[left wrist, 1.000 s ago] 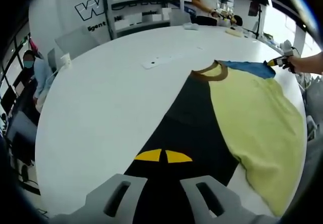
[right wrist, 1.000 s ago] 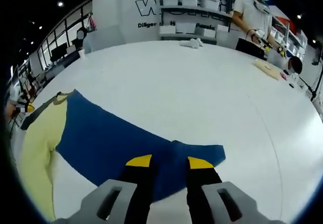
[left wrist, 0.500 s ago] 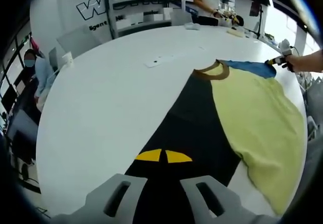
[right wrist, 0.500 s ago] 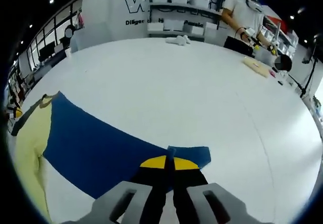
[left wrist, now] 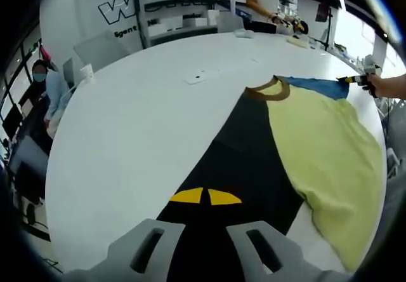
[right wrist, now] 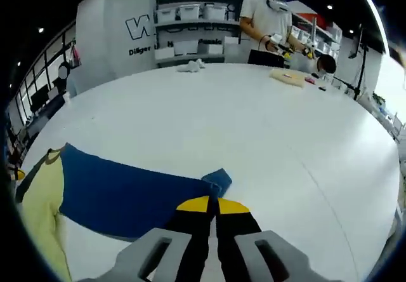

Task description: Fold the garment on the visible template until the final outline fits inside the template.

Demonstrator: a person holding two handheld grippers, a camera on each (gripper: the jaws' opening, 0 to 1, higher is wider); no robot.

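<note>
A white table point(right wrist: 266, 136), shelves with bins point(right wrist: 190, 12), a standing person point(right wrist: 269, 21).

White round table point(left wrist: 139, 117), garment point(left wrist: 298, 148) spread on it, white cloth point(right wrist: 190, 67)

Left two-jaw gripper point(left wrist: 206, 197) pinched closed, yellow tips touching; right two-jaw gripper point(right wrist: 212, 204) likewise closed (seen across at the tabletop's far edge).

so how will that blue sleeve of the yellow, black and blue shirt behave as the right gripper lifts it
Probably floppy: the blue sleeve already curls over at its cuff beside the shut right gripper. It looks thin and light, lying flat on the white table. Likely it will drape and drag the yellow body along rather than hold shape.
</note>
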